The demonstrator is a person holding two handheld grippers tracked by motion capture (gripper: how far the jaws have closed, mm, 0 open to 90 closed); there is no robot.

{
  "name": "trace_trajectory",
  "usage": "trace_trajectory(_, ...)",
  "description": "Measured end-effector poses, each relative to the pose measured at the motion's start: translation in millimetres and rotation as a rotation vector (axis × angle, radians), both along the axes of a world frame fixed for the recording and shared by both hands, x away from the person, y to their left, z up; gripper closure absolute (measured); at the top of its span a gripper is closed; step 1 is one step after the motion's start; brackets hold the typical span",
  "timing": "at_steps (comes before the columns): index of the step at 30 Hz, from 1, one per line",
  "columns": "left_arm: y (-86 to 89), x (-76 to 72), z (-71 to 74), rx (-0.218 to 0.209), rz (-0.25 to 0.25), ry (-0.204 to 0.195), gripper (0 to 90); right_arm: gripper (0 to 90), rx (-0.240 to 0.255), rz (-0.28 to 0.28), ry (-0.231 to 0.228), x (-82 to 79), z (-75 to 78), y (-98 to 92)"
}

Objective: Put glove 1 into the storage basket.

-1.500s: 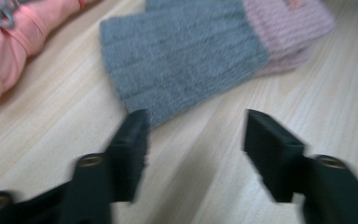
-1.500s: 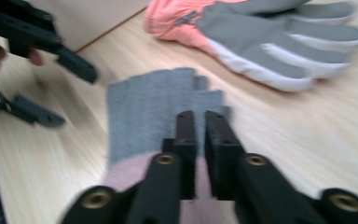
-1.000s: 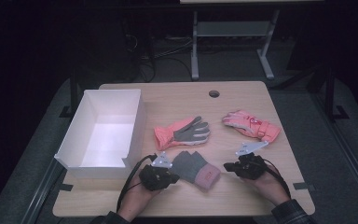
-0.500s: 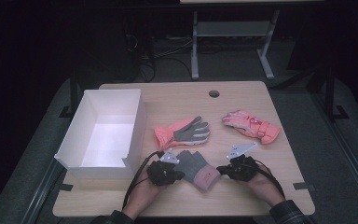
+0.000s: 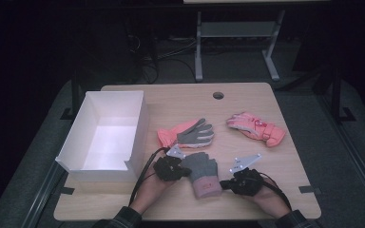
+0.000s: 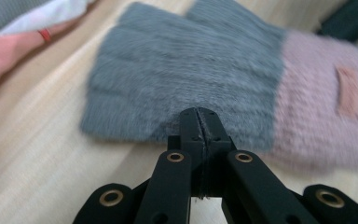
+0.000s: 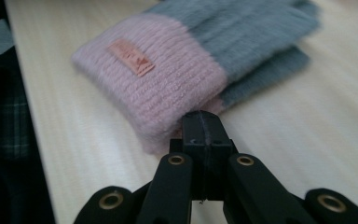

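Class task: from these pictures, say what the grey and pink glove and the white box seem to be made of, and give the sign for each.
Grey and pink glove: seemingly knitted yarn, soft and fuzzy; ribbed rows on the pink cuff, hairy nap on the grey part, a small sewn-on label. White box: probably card or thin board, matt; straight thin walls and sharp folded corners, though plastic cannot be ruled out.
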State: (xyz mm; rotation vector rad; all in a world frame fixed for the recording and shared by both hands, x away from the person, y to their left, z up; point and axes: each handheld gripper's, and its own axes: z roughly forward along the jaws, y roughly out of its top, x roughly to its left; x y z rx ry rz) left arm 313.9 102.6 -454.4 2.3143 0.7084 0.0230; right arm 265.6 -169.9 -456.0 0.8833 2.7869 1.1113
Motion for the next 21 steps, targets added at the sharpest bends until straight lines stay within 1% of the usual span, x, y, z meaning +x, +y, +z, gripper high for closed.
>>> trace_trajectory(1, -1.6, 1.1, -0.2, -0.009, 0.009, 0.002, 89.6, 90.0, 0.006, 0.012, 0.007, -1.0, -0.6, 1.2)
trace_trajectory(2, -1.9, 3.2, 0.2, 0.0, 0.0, -0.003, 89.6, 90.0, 0.003, 0.021, 0.012, -2.3, -0.8, 3.5)
trace_trajectory(3, -3.3, 3.9, 0.3, -0.004, 0.004, 0.0, 89.6, 90.0, -0.004, 0.028, 0.008, -3.2, -1.0, 5.9)
trace_trajectory(4, -4.6, 4.7, 0.0, -0.011, 0.006, -0.001, 89.6, 90.0, 0.0, 0.039, 0.006, -3.8, -1.1, 8.2)
trace_trajectory(5, -5.2, 5.4, 0.4, -0.01, 0.002, 0.001, 89.6, 90.0, 0.004, 0.045, 0.014, -5.1, -0.9, 11.0)
trace_trajectory(6, -7.3, 5.8, 0.0, -0.021, 0.011, 0.002, 89.6, 90.0, 0.003, 0.051, 0.012, -6.0, -0.9, 13.1)
trace_trajectory(7, -8.0, 6.6, 0.2, -0.02, 0.007, 0.003, 89.6, 90.0, -0.005, 0.07, 0.005, -6.9, -1.5, 16.3)
trace_trajectory(8, -9.3, 7.4, 0.2, -0.023, 0.009, 0.001, 89.6, 90.0, 0.0, 0.074, 0.014, -8.2, -1.4, 18.8)
trace_trajectory(9, -9.6, 8.9, 0.7, -0.018, 0.001, -0.001, 89.6, 90.0, 0.0, 0.086, 0.013, -9.0, -1.9, 21.7)
trace_trajectory(10, -11.2, 10.1, 0.8, -0.023, 0.007, 0.0, 89.6, 90.0, -0.001, 0.094, 0.011, -9.6, -2.2, 24.7)
trace_trajectory(11, -11.6, 11.8, 1.6, -0.014, 0.001, -0.003, 89.6, 90.0, 0.002, 0.103, 0.013, -9.8, -2.5, 28.7)
trace_trajectory(12, -11.8, 13.4, 2.2, -0.014, -0.001, -0.002, 89.6, 90.0, 0.002, 0.109, 0.015, -10.0, -2.5, 32.0)
trace_trajectory(13, -12.7, 14.6, 2.5, -0.027, 0.01, 0.003, 89.6, 90.0, 0.006, 0.115, 0.014, -10.1, -2.6, 35.3)
trace_trajectory(14, -12.4, 17.0, 3.2, -0.021, 0.0, 0.003, 89.6, 90.0, 0.012, 0.118, 0.018, -10.4, -2.5, 38.7)
trace_trajectory(15, -13.3, 17.9, 3.5, -0.031, 0.009, 0.005, 89.6, 90.0, 0.013, 0.123, 0.016, -10.4, -2.8, 42.0)
trace_trajectory(16, -13.2, 19.9, 4.0, -0.031, -0.002, 0.001, 89.6, 90.0, 0.014, 0.128, 0.017, -10.4, -3.2, 45.3)
trace_trajectory(17, -14.8, 21.9, 4.6, -0.05, 0.01, 0.004, 89.7, 90.0, 0.016, 0.133, 0.018, -10.6, -3.8, 48.6)
trace_trajectory(18, -14.8, 21.9, 4.6, -0.05, 0.01, 0.004, 89.6, 90.0, 0.016, 0.133, 0.018, -10.6, -3.8, 48.6)
trace_trajectory(19, -15.4, 22.7, 4.9, -0.055, 0.012, 0.007, 89.6, 90.0, 0.019, 0.146, 0.012, -10.7, -4.3, 55.0)
trace_trajectory(20, -15.1, 24.1, 5.6, -0.047, 0.001, 0.003, 89.6, 90.0, 0.017, 0.153, 0.007, -10.5, -4.8, 57.9)
trace_trajectory(21, -15.6, 24.3, 6.3, -0.05, 0.002, 0.005, 89.6, 90.0, 0.018, 0.157, 0.006, -10.7, -5.0, 60.7)
